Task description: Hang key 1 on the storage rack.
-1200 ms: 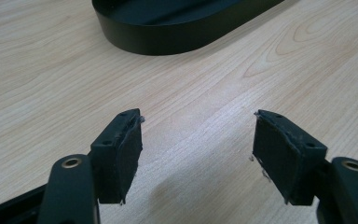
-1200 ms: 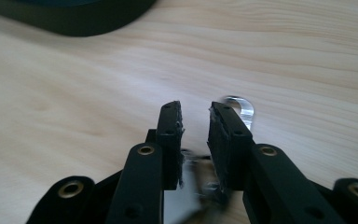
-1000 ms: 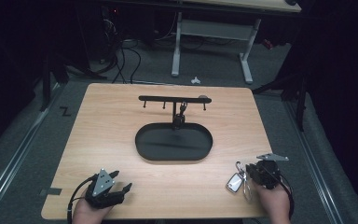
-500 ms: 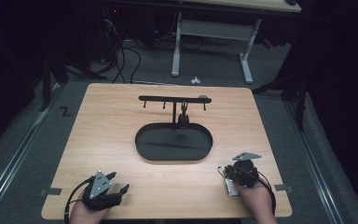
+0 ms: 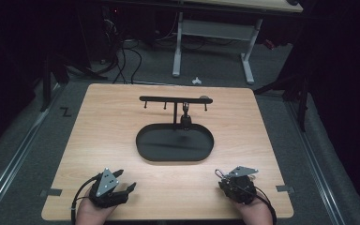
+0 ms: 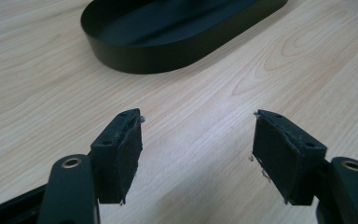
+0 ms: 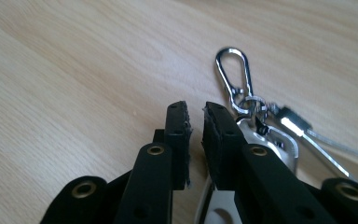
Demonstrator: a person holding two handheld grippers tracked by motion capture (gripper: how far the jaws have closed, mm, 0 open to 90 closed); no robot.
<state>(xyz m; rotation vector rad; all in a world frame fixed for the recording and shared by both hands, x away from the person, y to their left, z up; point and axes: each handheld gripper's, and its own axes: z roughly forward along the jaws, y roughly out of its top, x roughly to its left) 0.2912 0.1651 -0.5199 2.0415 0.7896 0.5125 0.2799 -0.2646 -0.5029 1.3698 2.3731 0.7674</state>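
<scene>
My left gripper [image 5: 130,187] sits at the table's [image 5: 98,136] near-left corner, jaws spread wide, nothing between them, just bare wood. In the left gripper view the black oval tray [image 6: 168,56] lies ahead of it, apart. Tray is mid-table, with a black hook rack [image 5: 176,100] standing at its far edge; something small hangs from the rack, can't tell what. My right gripper [image 7: 195,122] is at the near-right corner, jaws nearly pressed together, a thin gap, gripping nothing. The key ring [image 7: 242,100] with silver carabiner lies on the wood just beside its right jaw, partly under it.
</scene>
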